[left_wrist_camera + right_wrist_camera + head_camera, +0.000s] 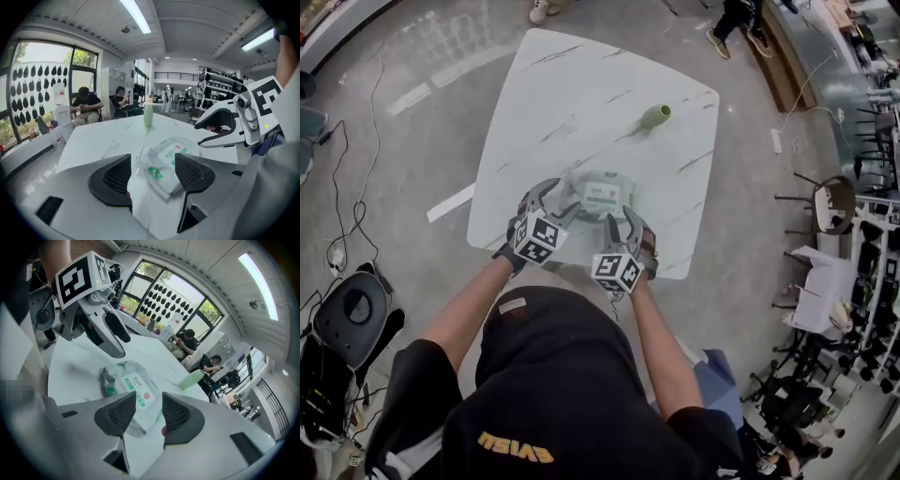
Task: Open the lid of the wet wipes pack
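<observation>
A white wet wipes pack with green print lies flat on the white marble table, near its front edge. In the left gripper view the pack shows between and beyond the black pads. My left gripper hovers at the pack's left end, open, nothing between its jaws. My right gripper hangs just in front of the pack's right end, also open and empty. In the right gripper view the pack lies past the pads, with the left gripper above its far end.
A pale green bottle lies on its side further back on the table. Two people sit at the table's far end. Cables and a black case lie on the floor at left; chairs and racks crowd the right.
</observation>
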`<state>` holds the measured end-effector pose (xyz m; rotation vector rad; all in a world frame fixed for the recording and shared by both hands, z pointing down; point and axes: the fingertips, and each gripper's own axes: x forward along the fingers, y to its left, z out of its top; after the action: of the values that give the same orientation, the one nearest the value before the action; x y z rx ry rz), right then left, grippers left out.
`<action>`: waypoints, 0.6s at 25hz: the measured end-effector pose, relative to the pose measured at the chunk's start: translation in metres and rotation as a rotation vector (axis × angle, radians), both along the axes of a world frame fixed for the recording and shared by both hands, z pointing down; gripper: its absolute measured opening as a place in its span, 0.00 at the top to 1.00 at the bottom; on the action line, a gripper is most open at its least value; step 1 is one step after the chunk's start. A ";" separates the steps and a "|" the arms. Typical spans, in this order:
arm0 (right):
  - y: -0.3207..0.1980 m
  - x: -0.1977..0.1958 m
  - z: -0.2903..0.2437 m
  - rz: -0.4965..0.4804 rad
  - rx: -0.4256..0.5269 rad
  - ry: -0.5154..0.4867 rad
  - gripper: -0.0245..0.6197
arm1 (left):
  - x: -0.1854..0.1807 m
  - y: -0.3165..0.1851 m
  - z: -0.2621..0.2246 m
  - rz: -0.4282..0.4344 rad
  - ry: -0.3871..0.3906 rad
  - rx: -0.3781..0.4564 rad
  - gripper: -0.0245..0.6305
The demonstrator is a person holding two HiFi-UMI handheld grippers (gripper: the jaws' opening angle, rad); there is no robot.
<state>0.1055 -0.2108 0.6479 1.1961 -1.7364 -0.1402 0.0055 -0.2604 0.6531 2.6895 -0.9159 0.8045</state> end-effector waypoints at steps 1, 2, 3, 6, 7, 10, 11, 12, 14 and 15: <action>-0.002 0.000 0.006 -0.002 -0.010 0.009 0.69 | 0.003 -0.001 0.004 0.006 -0.003 -0.004 0.50; -0.005 0.000 0.011 -0.005 -0.020 0.020 0.69 | 0.005 -0.004 0.008 0.009 -0.004 -0.006 0.51; -0.008 0.000 0.017 -0.009 -0.030 0.033 0.69 | 0.007 -0.007 0.012 0.011 -0.003 -0.008 0.51; -0.009 -0.001 0.030 -0.023 -0.050 0.063 0.69 | 0.014 -0.006 0.021 0.014 -0.005 -0.024 0.50; -0.010 -0.001 0.033 -0.030 -0.053 0.071 0.69 | 0.016 -0.004 0.024 0.015 -0.009 -0.030 0.50; -0.014 -0.002 0.041 -0.057 -0.068 0.101 0.68 | 0.019 -0.006 0.031 0.013 -0.017 -0.043 0.51; -0.014 -0.002 0.043 -0.066 -0.074 0.111 0.68 | 0.020 -0.007 0.033 0.011 -0.016 -0.048 0.50; -0.014 -0.003 0.045 -0.074 -0.079 0.119 0.68 | 0.020 -0.008 0.034 0.010 -0.013 -0.053 0.51; -0.013 -0.004 0.046 -0.085 -0.080 0.128 0.68 | 0.021 -0.009 0.035 0.012 -0.010 -0.060 0.50; -0.013 -0.005 0.046 -0.091 -0.077 0.133 0.68 | 0.022 -0.009 0.036 0.016 -0.012 -0.061 0.50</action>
<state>0.1004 -0.2236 0.6940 1.0298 -1.6653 -0.2014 0.0271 -0.2696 0.6891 2.6461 -0.8593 0.8382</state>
